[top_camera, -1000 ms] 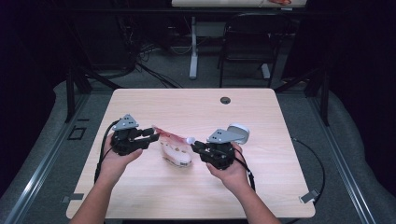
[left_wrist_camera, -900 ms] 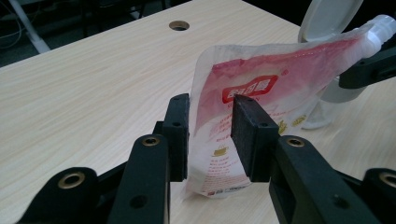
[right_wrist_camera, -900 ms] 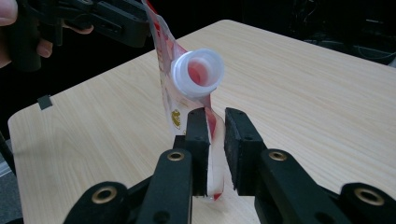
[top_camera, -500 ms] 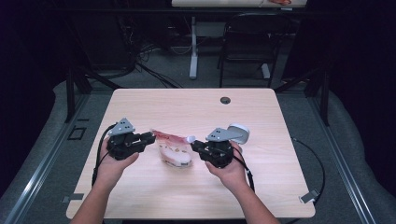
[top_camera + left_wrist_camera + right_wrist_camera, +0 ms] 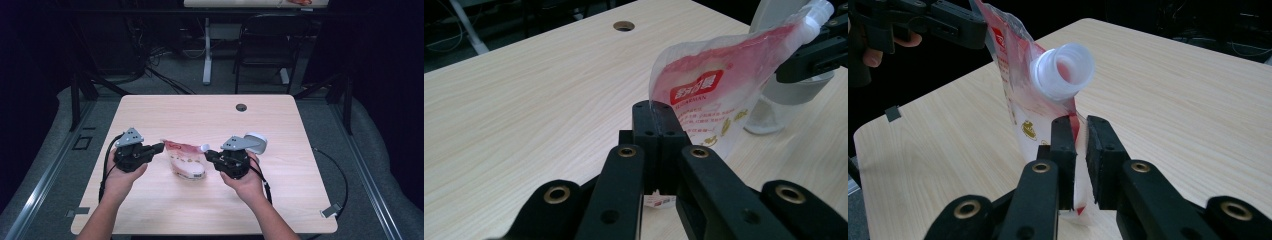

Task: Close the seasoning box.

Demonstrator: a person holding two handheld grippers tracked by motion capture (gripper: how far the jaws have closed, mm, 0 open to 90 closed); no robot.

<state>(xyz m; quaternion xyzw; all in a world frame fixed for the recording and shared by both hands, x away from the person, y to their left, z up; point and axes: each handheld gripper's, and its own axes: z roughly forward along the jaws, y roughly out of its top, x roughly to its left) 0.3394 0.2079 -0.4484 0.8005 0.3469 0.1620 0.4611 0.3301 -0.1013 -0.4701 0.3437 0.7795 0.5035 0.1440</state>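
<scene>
You're pinching the pouch (image 5: 184,159) from both ends. Left gripper (image 5: 159,147) has just been closing, its fingers (image 5: 659,131) now clamping the pouch's left edge. Right gripper (image 5: 209,156) is gripping the seam under the spout (image 5: 1063,70), so the pouch is stretching lengthwise between them, bottom resting on the worktop (image 5: 200,115).

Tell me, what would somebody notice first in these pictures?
Probably the red and clear pouch held up over the middle of the wooden table, stretched between two black grippers. The left gripper has just closed on its corner, and the right gripper pinches the edge under its open white spout. A white cup stands behind the right hand.
</scene>
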